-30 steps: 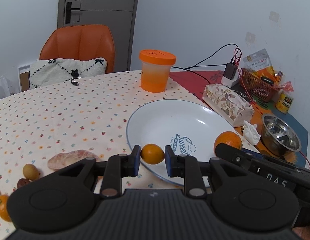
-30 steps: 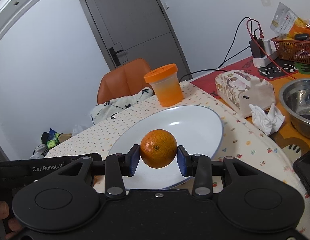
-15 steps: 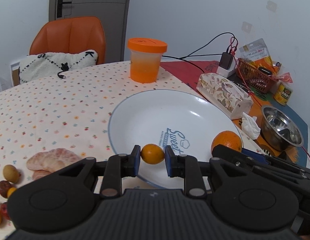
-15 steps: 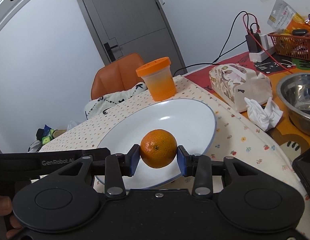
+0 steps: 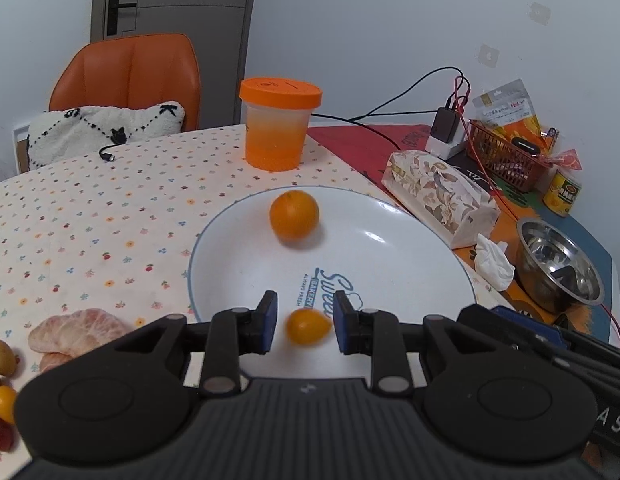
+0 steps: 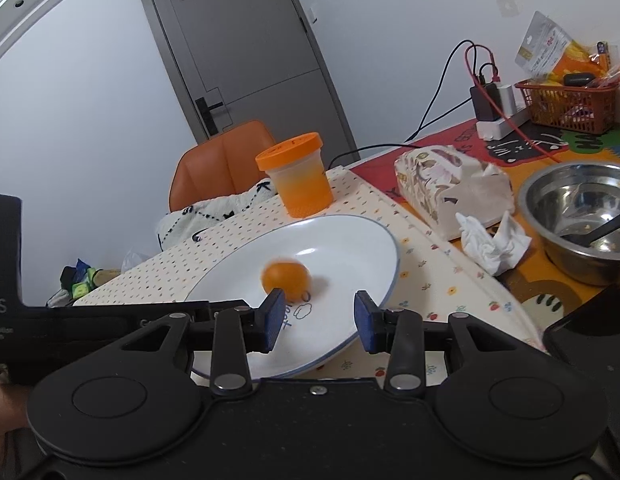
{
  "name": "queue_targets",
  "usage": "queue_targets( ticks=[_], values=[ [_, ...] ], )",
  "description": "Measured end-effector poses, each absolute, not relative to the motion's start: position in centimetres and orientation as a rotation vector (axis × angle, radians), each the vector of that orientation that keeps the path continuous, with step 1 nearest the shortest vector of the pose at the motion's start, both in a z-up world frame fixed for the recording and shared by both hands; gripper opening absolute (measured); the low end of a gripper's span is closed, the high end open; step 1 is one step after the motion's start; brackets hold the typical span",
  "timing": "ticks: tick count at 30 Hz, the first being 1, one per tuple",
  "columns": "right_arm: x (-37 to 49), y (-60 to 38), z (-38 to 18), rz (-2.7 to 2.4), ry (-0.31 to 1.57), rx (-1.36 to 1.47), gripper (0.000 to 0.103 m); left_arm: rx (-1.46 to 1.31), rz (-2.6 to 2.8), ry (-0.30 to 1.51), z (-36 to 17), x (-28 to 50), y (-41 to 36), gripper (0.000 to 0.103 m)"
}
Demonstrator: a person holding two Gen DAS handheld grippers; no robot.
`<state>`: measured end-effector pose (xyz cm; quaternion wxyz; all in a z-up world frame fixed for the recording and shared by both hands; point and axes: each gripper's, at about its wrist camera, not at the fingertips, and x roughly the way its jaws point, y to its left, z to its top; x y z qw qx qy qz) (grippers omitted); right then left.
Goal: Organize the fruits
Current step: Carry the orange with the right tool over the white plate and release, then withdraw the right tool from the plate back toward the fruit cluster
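Both hand-held grippers, left and right, wide apart over the plate, small orange fruit loose between left fingers.

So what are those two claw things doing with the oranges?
A person holds a claw in each hand and is putting fruit on the big white plate. Both claws are open. The right claw has nothing between its fingers, and the bigger orange sits blurred on the plate, maybe rolling. The left claw is open around the little orange fruit, which looks blurry, as if dropping onto the plate. More small fruits wait at the table's left edge.
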<state>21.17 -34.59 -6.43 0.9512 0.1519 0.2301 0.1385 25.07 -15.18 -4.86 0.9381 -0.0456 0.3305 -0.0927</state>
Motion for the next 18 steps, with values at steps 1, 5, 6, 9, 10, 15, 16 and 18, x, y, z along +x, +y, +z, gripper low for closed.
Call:
queue_targets(
  ticks=[1,5,6,9,10,15,16,18],
  values=[
    [21.0,-34.6,-6.4,0.281,0.467,0.310,0.039,-0.093,-0.187,0.672,-4.7,24.9,-15.1,0.029],
    [20.7,-34.9,-6.2,0.279,0.465,0.318,0.039,-0.089,-0.163,0.653,-4.2,24.2,-14.3,0.043],
    [20.7,-35.0,-6.1,0.278,0.462,0.320,0.039,-0.091,-0.162,0.647,-4.1,23.9,-14.0,0.046],
    [20.5,-35.1,-5.8,0.271,0.454,0.323,0.039,-0.091,-0.147,0.626,-3.6,23.2,-13.3,0.064],
    [20.4,-35.1,-5.7,0.270,0.452,0.324,0.039,-0.088,-0.135,0.621,-3.5,23.0,-13.0,0.069],
    [20.0,-34.5,-5.7,0.284,0.458,0.319,0.043,-0.091,-0.118,0.606,-2.7,21.9,-11.8,0.080],
    [19.8,-34.3,-5.6,0.286,0.457,0.316,0.047,-0.095,-0.118,0.609,-2.6,21.7,-11.5,0.081],
    [19.6,-34.0,-5.5,0.288,0.454,0.308,0.054,-0.100,-0.112,0.619,-2.5,21.4,-11.1,0.083]
  ],
)
